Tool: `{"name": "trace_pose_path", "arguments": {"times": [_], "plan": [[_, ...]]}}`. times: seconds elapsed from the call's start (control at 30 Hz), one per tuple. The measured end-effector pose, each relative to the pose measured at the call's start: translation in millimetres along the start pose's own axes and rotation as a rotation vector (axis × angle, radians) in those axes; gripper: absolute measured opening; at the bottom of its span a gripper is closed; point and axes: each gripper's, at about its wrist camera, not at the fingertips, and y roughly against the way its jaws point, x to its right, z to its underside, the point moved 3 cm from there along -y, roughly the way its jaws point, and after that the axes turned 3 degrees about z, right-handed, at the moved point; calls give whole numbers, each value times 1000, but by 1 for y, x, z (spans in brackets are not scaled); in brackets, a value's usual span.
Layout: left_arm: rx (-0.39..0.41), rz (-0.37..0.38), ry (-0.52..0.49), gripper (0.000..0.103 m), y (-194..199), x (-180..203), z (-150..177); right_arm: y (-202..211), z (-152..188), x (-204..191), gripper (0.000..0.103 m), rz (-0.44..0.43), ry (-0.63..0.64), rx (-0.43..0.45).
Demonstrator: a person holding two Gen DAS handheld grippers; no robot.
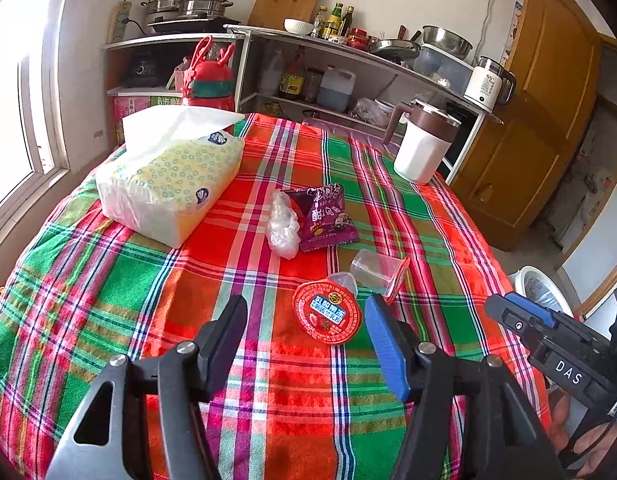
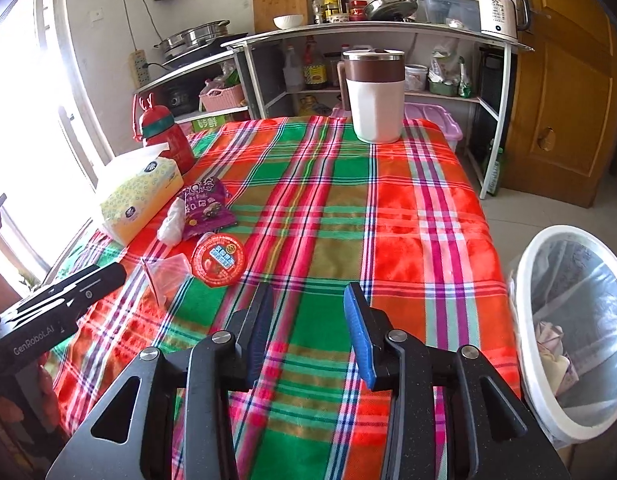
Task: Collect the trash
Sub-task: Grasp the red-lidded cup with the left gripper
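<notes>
On the plaid tablecloth lie a red-lidded jelly cup (image 1: pixel 327 314) (image 2: pixel 218 261), a clear empty cup on its side with a peeled red lid (image 1: pixel 378 272) (image 2: pixel 169 273), a purple snack wrapper (image 1: pixel 323 216) (image 2: pixel 206 205) and a crumpled clear plastic wad (image 1: pixel 283 224) (image 2: pixel 171 224). My left gripper (image 1: pixel 306 316) is open and empty, just short of the jelly cup. My right gripper (image 2: pixel 308 304) is open and empty over the table's middle. It also shows at the right of the left wrist view (image 1: pixel 524 312). A white bin with a liner (image 2: pixel 572 332) (image 1: pixel 540 292) stands off the table's right edge.
A tissue pack (image 1: pixel 172 184) (image 2: pixel 138 196) lies at the left. A red bottle (image 1: pixel 208 80) (image 2: pixel 164 136) stands behind it. A white and brown jug (image 1: pixel 422 144) (image 2: pixel 374 94) stands at the far edge. Kitchen shelves (image 2: pixel 372 32) and a wooden door (image 2: pixel 564 80) lie beyond.
</notes>
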Motion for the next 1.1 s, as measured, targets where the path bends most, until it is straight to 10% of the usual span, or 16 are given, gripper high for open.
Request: {"name": "trace_pose_path", "arguments": {"times": [0.67, 0.9, 1.1], "plan": [[-88, 28, 2, 67, -41, 4, -2, -13, -7, 5, 42, 2, -17, -16], [-89, 31, 7, 45, -41, -3, -3, -17, -10, -1, 42, -4, -7, -21], [-68, 7, 10, 44, -34, -11, -3, -21, -11, -10, 42, -15, 8, -25]]}}
